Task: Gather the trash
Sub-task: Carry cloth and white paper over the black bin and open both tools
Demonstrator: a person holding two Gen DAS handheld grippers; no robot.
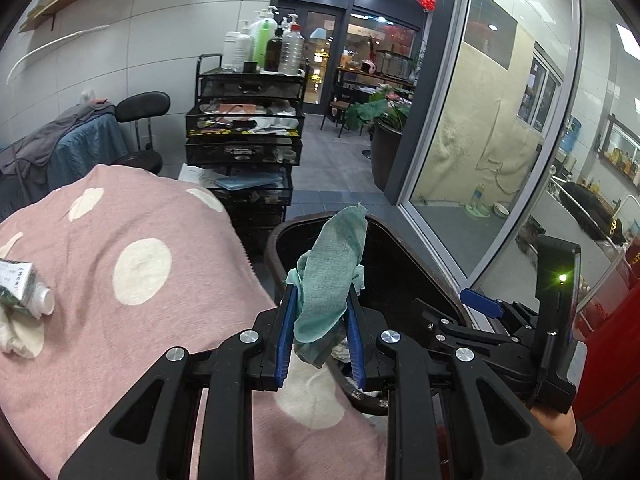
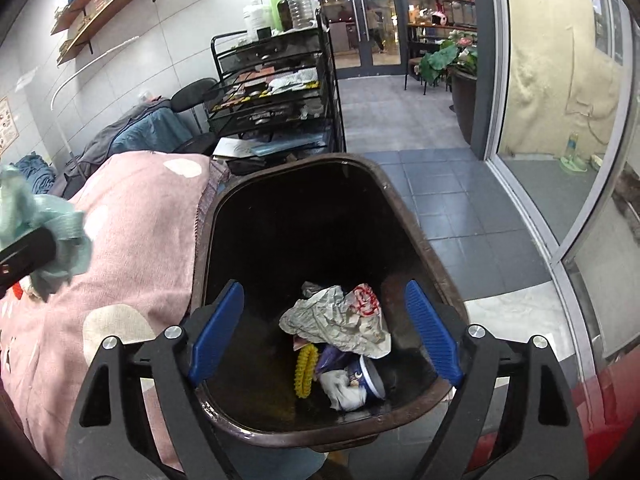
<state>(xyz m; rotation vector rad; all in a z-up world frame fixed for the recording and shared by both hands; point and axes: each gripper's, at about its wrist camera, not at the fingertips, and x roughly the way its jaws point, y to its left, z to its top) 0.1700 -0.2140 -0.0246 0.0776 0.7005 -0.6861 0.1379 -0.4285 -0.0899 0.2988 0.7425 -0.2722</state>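
My left gripper [image 1: 320,292] is shut on a crumpled teal wipe [image 1: 332,264], which sticks up between the blue pads. It hangs at the near left rim of a dark brown trash bin [image 1: 272,248], over the edge of the bed. My right gripper [image 2: 324,286] is open above the bin [image 2: 400,200], with nothing between its fingers. In the bin lie crumpled paper [image 2: 336,320], a yellow ring [image 2: 306,368] and a blue cup [image 2: 370,376]. The wipe [image 2: 60,220] also shows at the left edge of the right wrist view. A small white tube [image 1: 24,288] lies on the blanket at far left.
A pink blanket with white dots [image 1: 140,240] covers the bed left of the bin. Behind it stands a black mesh cart [image 1: 244,120] topped with bottles. A glass wall [image 1: 480,160] runs along the right, with a potted plant [image 1: 384,120] by the tiled aisle.
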